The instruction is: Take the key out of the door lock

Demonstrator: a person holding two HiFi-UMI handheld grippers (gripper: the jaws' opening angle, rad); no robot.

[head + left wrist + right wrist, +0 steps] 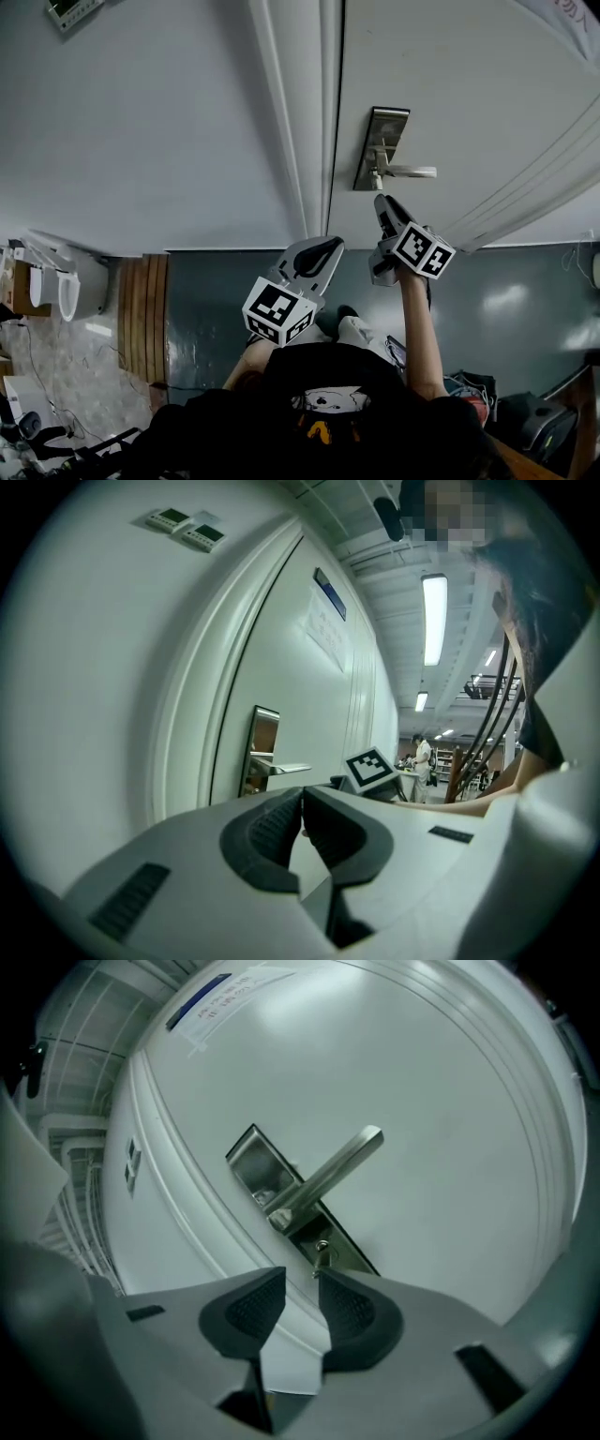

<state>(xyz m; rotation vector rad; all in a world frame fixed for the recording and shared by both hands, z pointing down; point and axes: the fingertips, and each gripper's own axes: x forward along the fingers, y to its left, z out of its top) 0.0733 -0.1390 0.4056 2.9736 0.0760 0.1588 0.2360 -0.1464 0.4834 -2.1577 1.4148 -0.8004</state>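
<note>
A small metal key (322, 1253) sticks out of the keyhole at the lower end of the steel lock plate (272, 1180), under the lever handle (333, 1174). My right gripper (300, 1274) is open just short of it; the key's end lies by the tip of the right-hand pad (349, 1309) and no pad presses on it. In the head view the right gripper (382, 202) points up at the plate (380, 145) below the handle (410, 172). The left gripper (330, 246) hangs lower by the door's edge, its jaws shut on nothing (302, 794).
The white door closes against a moulded frame (300, 112) with a plain wall to its left. A printed notice (220, 1002) hangs higher on the door. Bags and cables (469, 389) lie on the floor to the right. A person (424, 757) stands far down the room.
</note>
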